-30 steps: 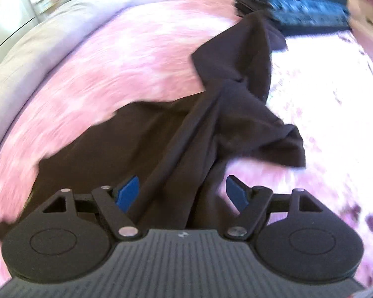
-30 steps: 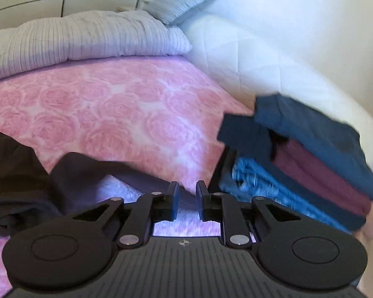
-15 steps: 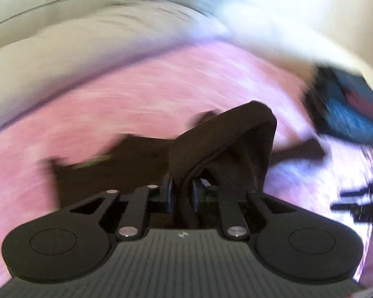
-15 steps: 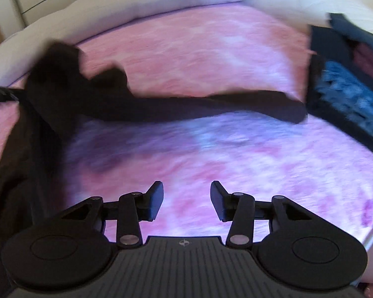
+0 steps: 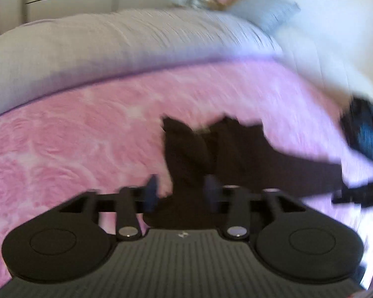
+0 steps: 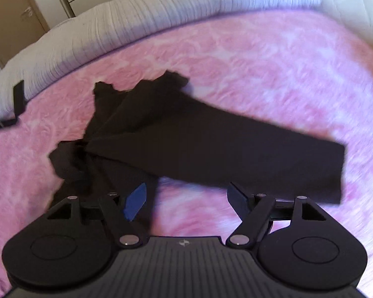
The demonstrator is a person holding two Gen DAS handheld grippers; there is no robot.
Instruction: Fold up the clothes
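Folded pile (image 5: pixel 368 139) beyond black garment (image 6: pixel 186 144) only in left view, garment between just-opened left gripper (image 5: pixel 180 193) jaws, unpinched, right gripper (image 6: pixel 186 198) just spread wide, empty, garment just ahead

You will find no readable text, label, brand name or number anywhere in either wrist view. The only mark is a small pale emblem stamped on the ribbed body of each tool, the left tool (image 5: pixel 181 191) and the right tool (image 6: pixel 187 198), and it is too small and blurred to make out.
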